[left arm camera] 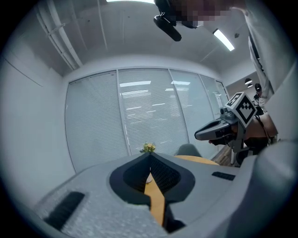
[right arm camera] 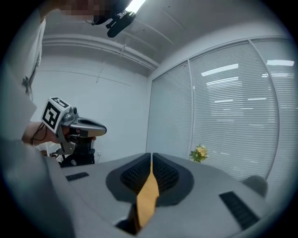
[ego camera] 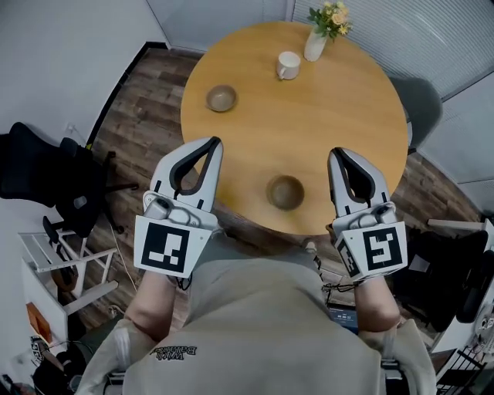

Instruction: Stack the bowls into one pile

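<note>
Stacking's not begun; dark brown ceramic bowl (ego camera: 285, 192) and tan ceramic bowl (ego camera: 221, 98) sit well apart on your round wooden table (ego camera: 332, 108); left tool (ego camera: 214, 142), right tool (ego camera: 336, 153) both closed, empty.

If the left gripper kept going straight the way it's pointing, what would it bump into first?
Likely the flower vase across the table: seen from the left gripper, it sits dead ahead. Depth is hard to judge.

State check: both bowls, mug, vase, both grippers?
Near bowl: upright, empty, unstacked.
Far bowl: upright, empty, unstacked.
Mug: upright.
Vase: upright, holds flowers.
Left gripper: shut, empty.
Right gripper: shut, empty.
</note>
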The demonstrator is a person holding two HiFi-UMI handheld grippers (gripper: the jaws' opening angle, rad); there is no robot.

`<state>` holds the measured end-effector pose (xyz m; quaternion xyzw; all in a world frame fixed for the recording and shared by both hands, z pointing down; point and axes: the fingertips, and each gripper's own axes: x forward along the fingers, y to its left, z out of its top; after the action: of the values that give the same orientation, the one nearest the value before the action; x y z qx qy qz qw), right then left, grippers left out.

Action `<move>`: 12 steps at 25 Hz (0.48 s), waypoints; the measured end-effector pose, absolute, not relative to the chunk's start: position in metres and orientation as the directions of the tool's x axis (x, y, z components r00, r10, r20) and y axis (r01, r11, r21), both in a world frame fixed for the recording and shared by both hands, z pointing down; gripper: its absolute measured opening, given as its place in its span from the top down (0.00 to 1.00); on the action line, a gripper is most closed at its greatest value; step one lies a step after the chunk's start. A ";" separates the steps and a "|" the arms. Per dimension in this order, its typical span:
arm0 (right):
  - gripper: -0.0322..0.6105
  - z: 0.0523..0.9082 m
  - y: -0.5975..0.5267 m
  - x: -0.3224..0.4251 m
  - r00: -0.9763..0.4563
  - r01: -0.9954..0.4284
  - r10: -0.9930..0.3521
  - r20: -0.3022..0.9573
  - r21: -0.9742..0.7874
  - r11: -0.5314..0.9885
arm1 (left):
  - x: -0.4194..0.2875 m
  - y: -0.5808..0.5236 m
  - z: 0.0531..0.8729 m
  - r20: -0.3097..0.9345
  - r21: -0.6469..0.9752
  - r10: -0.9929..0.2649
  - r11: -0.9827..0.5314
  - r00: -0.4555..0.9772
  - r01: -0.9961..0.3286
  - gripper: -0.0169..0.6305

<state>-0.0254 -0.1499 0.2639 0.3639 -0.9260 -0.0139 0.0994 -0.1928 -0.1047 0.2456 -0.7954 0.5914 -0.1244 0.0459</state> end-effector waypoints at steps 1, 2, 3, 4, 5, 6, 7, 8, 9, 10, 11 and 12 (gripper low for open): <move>0.89 0.262 -0.148 -0.037 -0.710 -0.677 -0.682 0.175 0.100 0.730 | -0.205 -0.104 0.245 0.144 -0.218 -0.951 -0.302 0.275 -0.928 0.95; 0.89 0.260 -0.146 -0.048 -0.704 -0.682 -0.688 0.176 0.101 0.724 | -0.217 -0.103 0.244 0.145 -0.216 -0.949 -0.307 0.281 -0.927 0.95; 0.89 0.259 -0.144 -0.060 -0.699 -0.688 -0.694 0.175 0.102 0.719 | -0.230 -0.102 0.244 0.145 -0.215 -0.947 -0.314 0.287 -0.925 0.95; 0.89 0.257 -0.142 -0.072 -0.693 -0.693 -0.699 0.175 0.103 0.713 | -0.241 -0.101 0.243 0.144 -0.213 -0.945 -0.321 0.295 -0.923 0.95; 0.89 0.255 -0.140 -0.084 -0.688 -0.698 -0.705 0.174 0.106 0.708 | -0.253 -0.099 0.243 0.142 -0.212 -0.942 -0.328 0.303 -0.921 0.95; 0.89 0.253 -0.138 -0.095 -0.683 -0.703 -0.710 0.173 0.108 0.702 | -0.264 -0.097 0.242 0.141 -0.211 -0.940 -0.335 0.311 -0.918 0.95; 0.89 0.252 -0.135 -0.106 -0.677 -0.709 -0.716 0.172 0.110 0.697 | -0.274 -0.096 0.242 0.141 -0.211 -0.938 -0.342 0.318 -0.916 0.95; 0.89 0.252 -0.133 -0.116 -0.671 -0.714 -0.721 0.172 0.110 0.691 | -0.284 -0.094 0.242 0.140 -0.210 -0.935 -0.349 0.325 -0.913 0.95; 0.89 0.251 -0.131 -0.126 -0.665 -0.720 -0.727 0.172 0.112 0.685 | -0.293 -0.092 0.242 0.139 -0.208 -0.933 -0.356 0.332 -0.911 0.95; 0.89 0.250 -0.129 -0.136 -0.659 -0.725 -0.733 0.171 0.114 0.679 | -0.303 -0.090 0.241 0.138 -0.205 -0.930 -0.362 0.339 -0.909 0.95; 0.89 0.248 -0.127 -0.146 -0.653 -0.730 -0.738 0.169 0.117 0.673 | -0.313 -0.088 0.240 0.138 -0.203 -0.928 -0.368 0.346 -0.908 0.95; 0.89 0.246 -0.124 -0.156 -0.649 -0.734 -0.743 0.167 0.119 0.668 | -0.323 -0.085 0.240 0.139 -0.200 -0.926 -0.372 0.350 -0.906 0.95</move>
<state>-0.1561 -0.1242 0.2456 0.4068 -0.9077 -0.0205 0.1011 -0.3234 -0.0847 0.2396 -0.8204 0.5585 -0.1145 0.0438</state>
